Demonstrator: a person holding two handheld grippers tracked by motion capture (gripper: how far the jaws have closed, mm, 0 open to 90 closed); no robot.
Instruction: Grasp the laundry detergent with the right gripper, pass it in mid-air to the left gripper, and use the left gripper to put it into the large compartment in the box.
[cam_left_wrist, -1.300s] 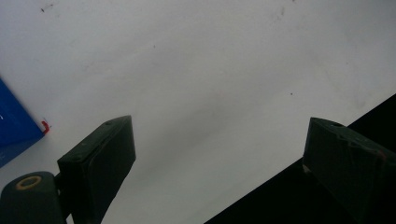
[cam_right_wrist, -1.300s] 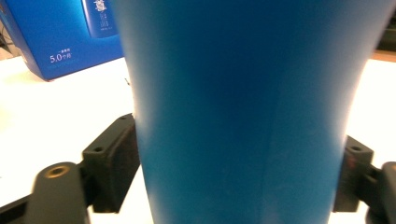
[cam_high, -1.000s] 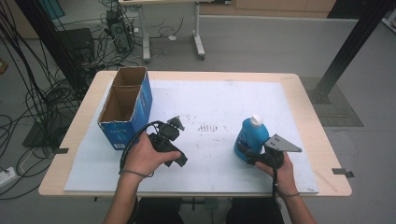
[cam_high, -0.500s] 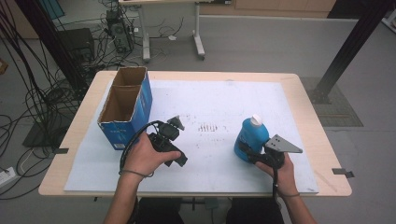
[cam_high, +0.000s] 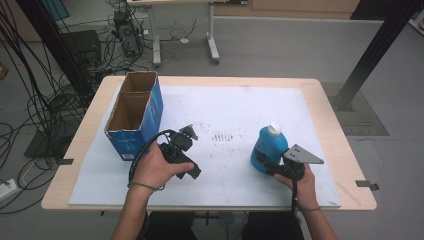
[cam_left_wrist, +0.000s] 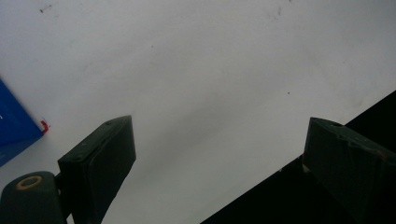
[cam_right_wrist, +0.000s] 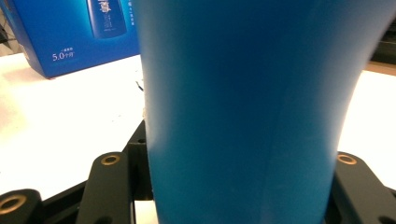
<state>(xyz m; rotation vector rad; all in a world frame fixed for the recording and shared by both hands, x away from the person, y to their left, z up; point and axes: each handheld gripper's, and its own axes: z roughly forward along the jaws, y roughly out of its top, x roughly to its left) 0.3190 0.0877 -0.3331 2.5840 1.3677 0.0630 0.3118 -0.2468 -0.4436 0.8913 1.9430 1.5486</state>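
Note:
A blue bottle (cam_high: 269, 145) with a white cap stands upright on the white mat at the right. My right gripper (cam_high: 263, 162) is at its base from the near side, a jaw against each flank, shut on it. In the right gripper view the bottle's blue body (cam_right_wrist: 243, 93) sits between the two black jaws. My left gripper (cam_high: 188, 133) rests low over the mat left of centre, held in the person's left hand. In the left gripper view its jaws stand wide apart, open (cam_left_wrist: 219, 140), with only bare mat between them.
An open blue cardboard box (cam_high: 135, 112) stands at the left of the mat; its corner (cam_left_wrist: 14, 126) lies close to the left gripper, and its printed side (cam_right_wrist: 70, 32) is beyond the bottle. White mat (cam_high: 230, 110) covers the wooden table. Cables and desk legs lie on the floor beyond.

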